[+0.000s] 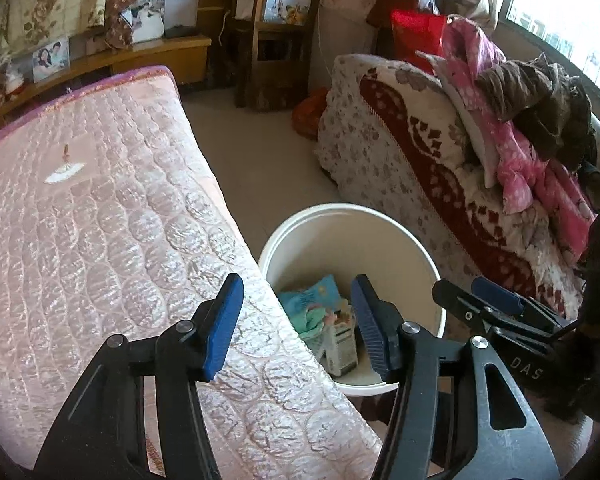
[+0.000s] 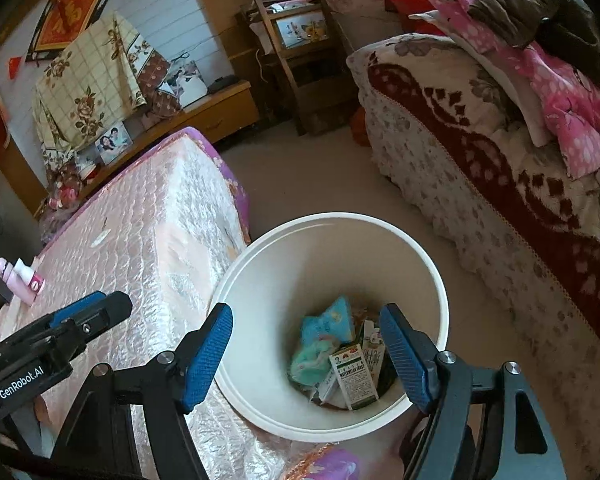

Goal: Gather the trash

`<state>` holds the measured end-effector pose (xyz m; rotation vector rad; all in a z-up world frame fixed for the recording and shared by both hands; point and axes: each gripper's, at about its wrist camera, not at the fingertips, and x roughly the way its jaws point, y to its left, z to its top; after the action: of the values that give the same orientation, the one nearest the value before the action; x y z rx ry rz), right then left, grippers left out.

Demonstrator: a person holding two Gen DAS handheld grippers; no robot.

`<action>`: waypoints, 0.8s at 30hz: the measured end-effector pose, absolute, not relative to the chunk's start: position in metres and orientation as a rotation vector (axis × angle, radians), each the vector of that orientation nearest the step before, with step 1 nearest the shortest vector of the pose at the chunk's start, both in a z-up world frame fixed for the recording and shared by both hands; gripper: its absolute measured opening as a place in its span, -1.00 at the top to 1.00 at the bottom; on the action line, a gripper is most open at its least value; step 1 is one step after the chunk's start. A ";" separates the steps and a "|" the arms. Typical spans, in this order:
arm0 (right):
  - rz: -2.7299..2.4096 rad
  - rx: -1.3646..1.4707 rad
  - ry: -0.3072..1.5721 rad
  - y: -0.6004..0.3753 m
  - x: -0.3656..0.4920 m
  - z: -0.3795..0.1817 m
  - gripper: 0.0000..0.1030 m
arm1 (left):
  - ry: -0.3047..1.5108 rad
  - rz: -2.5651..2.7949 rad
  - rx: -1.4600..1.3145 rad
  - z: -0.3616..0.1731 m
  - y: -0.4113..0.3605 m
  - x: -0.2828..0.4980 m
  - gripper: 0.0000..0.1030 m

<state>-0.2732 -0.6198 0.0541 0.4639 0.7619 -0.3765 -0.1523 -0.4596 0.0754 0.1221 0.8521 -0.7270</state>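
We hold the left tool (image 1: 296, 324) and the right tool (image 2: 306, 354) side by side above the white bin (image 2: 428, 264), which stands on the floor (image 2: 312, 176) against the mattress's (image 2: 160, 216) side edge. Both tools gape with nothing between their blue pads. The trash (image 2: 340, 356), packets and small cartons, lies at the bin's bottom, below both tools.

Your trash sits in the white bucket (image 2: 416, 248).
A blue packet (image 2: 332, 322), green wrapper (image 2: 310, 362) and small carton (image 2: 354, 376) lie heaped at its bottom.
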 end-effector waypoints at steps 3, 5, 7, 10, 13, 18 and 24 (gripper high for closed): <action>-0.378 0.450 0.762 -0.614 -0.275 0.056 -0.43 | 0.804 -0.699 0.122 0.082 -0.452 -0.158 -0.06; -0.384 0.437 0.760 -0.609 -0.278 0.058 -0.43 | 0.766 -0.664 0.126 0.087 -0.443 -0.163 -0.06; -0.395 0.421 0.752 -0.602 -0.281 0.062 -0.43 | 0.747 -0.659 0.124 0.091 -0.436 -0.166 -0.06; -0.409 0.403 0.719 -0.594 -0.287 0.073 -0.43 | 0.731 -0.666 0.109 0.097 -0.421 -0.172 -0.06; -0.425 0.366 0.689 -0.582 -0.292 0.085 -0.43 | 0.702 -0.659 0.112 0.106 -0.407 -0.179 -0.06; -0.444 0.301 0.630 -0.556 -0.303 0.109 -0.43 | 0.629 -0.646 0.085 0.126 -0.381 -0.194 -0.41; -0.461 0.274 0.561 -0.536 -0.317 0.133 -0.52 | 0.542 -0.629 0.066 0.151 -0.356 -0.212 -0.46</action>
<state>-0.3175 -0.5356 0.1329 0.2739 0.5608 -0.4608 -0.2121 -0.3558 0.1507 0.0662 0.5418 -0.6294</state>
